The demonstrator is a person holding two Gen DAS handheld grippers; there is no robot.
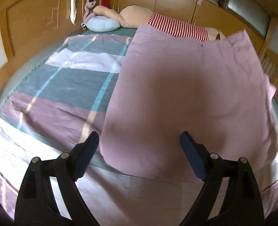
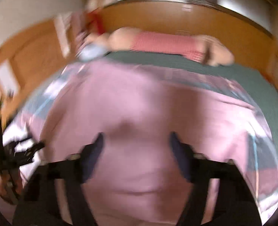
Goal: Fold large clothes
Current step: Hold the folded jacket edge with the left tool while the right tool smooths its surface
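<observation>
A large pink garment (image 1: 191, 98) lies spread flat on the bed, folded into a broad rectangle. My left gripper (image 1: 139, 141) is open and empty, just above the garment's near left corner. The right wrist view is blurred by motion. There the pink garment (image 2: 142, 113) fills the middle, and my right gripper (image 2: 136, 141) is open and empty over its near part. The left gripper (image 2: 22, 150) shows as a dark blur at the left edge of that view.
The bed has a plaid cover (image 1: 63, 86) in grey-green, purple and white. A large plush toy in a red-striped shirt (image 1: 176, 26) and a light blue cushion (image 1: 103, 24) lie along the far edge. Wooden cabinets (image 1: 29, 24) stand behind and to the left.
</observation>
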